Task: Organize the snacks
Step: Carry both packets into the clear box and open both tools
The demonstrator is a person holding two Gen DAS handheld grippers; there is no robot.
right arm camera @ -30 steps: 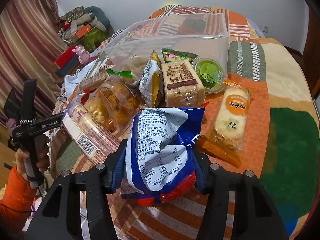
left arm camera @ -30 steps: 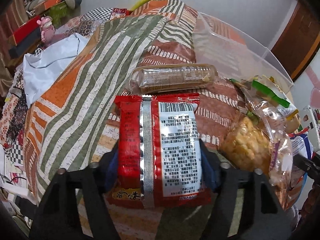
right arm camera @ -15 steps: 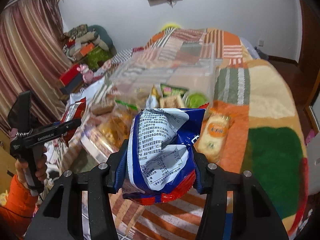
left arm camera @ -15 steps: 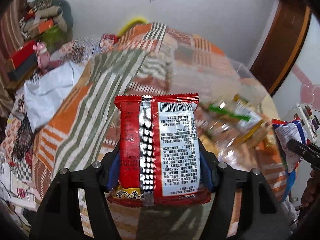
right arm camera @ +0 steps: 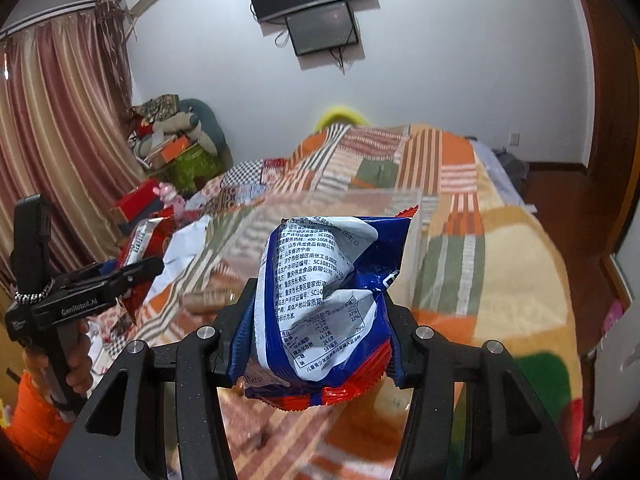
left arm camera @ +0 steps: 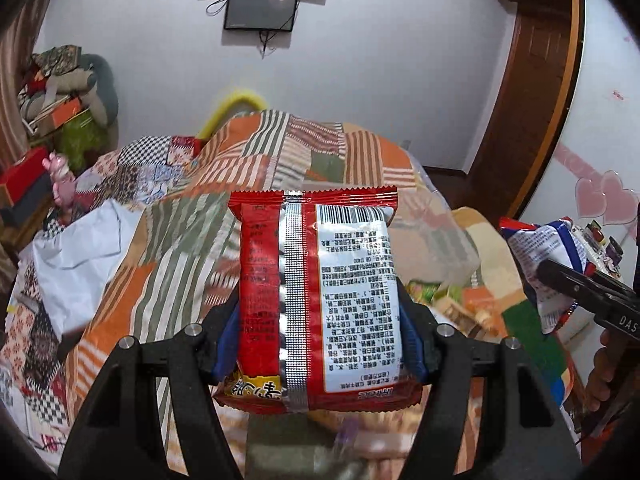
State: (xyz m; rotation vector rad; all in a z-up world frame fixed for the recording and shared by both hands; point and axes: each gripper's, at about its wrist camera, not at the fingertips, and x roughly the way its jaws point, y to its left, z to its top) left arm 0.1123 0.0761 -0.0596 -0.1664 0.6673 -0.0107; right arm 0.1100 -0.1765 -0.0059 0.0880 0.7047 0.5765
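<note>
My left gripper (left arm camera: pixel 318 312) is shut on a red snack packet (left arm camera: pixel 316 296) with a silver seam and white label, held upright above the bed. My right gripper (right arm camera: pixel 318 304) is shut on a crumpled blue and white snack bag (right arm camera: pixel 324 304) with a red lower edge. Each gripper shows in the other view: the right one with its blue bag (left arm camera: pixel 548 264) at the right edge, the left one with its red packet (right arm camera: pixel 140 240) at the left. A clear plastic bin (right arm camera: pixel 360 208) stands on the bed beyond the blue bag. Blurred snacks (left arm camera: pixel 452 304) lie beside it.
The bed carries a patchwork quilt (left arm camera: pixel 168 240) in orange, green and striped patches. A white sheet (left arm camera: pixel 80 260) lies at its left. Piled clothes and boxes (right arm camera: pixel 172 140) sit by the striped curtain (right arm camera: pixel 52 128). A screen (right arm camera: pixel 320 28) hangs on the wall.
Both grippers have risen and tilted up with their packets. The snack pile and clear bin have dropped low in view, and the wall and screen now show.
</note>
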